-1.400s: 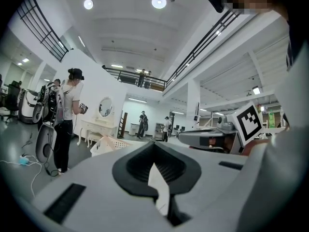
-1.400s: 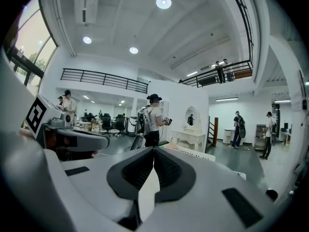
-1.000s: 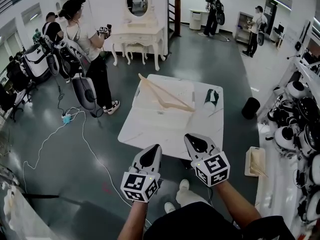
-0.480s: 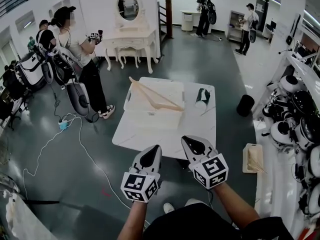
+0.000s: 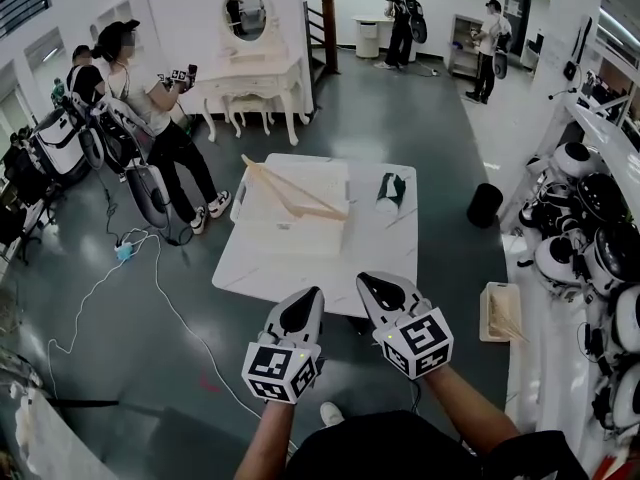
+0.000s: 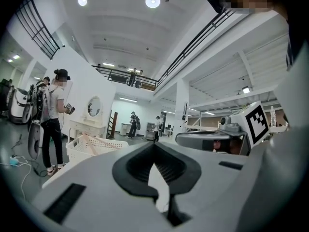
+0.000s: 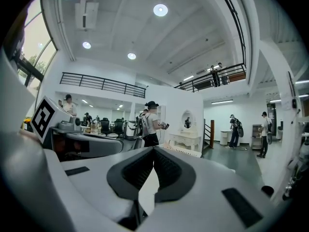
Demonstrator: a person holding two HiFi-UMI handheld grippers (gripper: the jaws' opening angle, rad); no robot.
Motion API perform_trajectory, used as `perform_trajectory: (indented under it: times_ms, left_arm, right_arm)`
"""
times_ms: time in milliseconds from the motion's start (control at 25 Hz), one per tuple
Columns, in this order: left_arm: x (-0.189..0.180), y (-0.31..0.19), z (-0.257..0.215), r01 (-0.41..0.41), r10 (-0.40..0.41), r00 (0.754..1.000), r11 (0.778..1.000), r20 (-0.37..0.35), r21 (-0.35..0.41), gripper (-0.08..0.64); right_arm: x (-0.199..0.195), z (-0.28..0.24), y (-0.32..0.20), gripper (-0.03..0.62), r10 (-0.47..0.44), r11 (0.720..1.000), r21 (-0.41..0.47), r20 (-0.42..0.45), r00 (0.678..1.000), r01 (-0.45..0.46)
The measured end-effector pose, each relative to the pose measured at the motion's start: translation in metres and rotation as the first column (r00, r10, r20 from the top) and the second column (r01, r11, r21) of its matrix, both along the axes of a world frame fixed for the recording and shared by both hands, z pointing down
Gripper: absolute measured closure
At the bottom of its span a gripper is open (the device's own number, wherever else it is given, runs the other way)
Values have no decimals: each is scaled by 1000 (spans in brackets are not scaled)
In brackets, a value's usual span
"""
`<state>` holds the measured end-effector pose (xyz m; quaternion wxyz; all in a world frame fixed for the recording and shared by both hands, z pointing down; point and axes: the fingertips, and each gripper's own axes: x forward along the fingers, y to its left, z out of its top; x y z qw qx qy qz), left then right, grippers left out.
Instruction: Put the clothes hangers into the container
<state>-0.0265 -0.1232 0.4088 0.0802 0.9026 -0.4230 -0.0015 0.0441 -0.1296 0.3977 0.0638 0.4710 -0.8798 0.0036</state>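
**Empty-handed and short of the bench, hangers already in the basket**

Nearest first. Your left hand-held gripper [image 5: 304, 306] and right hand-held gripper [image 5: 379, 288] sit side by side low in front of you. Both have their jaws pressed together with nothing between them, so you're carrying nothing.

Next out, dead ahead at 12 o'clock, is the white bench [image 5: 290, 268]. You're well short of it, with bare floor between you and its near edge.

On the bench, toward 11 o'clock, is the white lattice basket [image 5: 262, 211]. That's your container. The wooden hangers [image 5: 296, 195] lie across it, leaning with one end sticking up past the rim at the far left corner. I can't tell how many there are.

At 1 o'clock on the bench there's a dark green and white roll [image 5: 390, 192], apart from the basket.

Down on the floor at 3 o'clock is a pale box [image 5: 497, 313] with light wooden pieces in it. They're too small to say whether they're hangers.

My read is that you're between pickups, or nearly done. For the next move you'd need to close in on the bench, open a jaw, and either seat those leaning hangers properly or find whatever's left to load.
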Motion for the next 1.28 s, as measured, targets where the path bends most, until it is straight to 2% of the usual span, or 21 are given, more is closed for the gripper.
perform_trajectory:
  times_ms: [640,1280]
  left_arm:
    - [55,40,-16,52,-52,999,998,-1,35,557]
    - [95,102,-11,92,-93,995,995,35,30,557]
  right_arm:
    - [41,-11,41,574,-75,997,25,3,997,75]
    - [78,-7,98,574,-120,993,18,62,991,119]
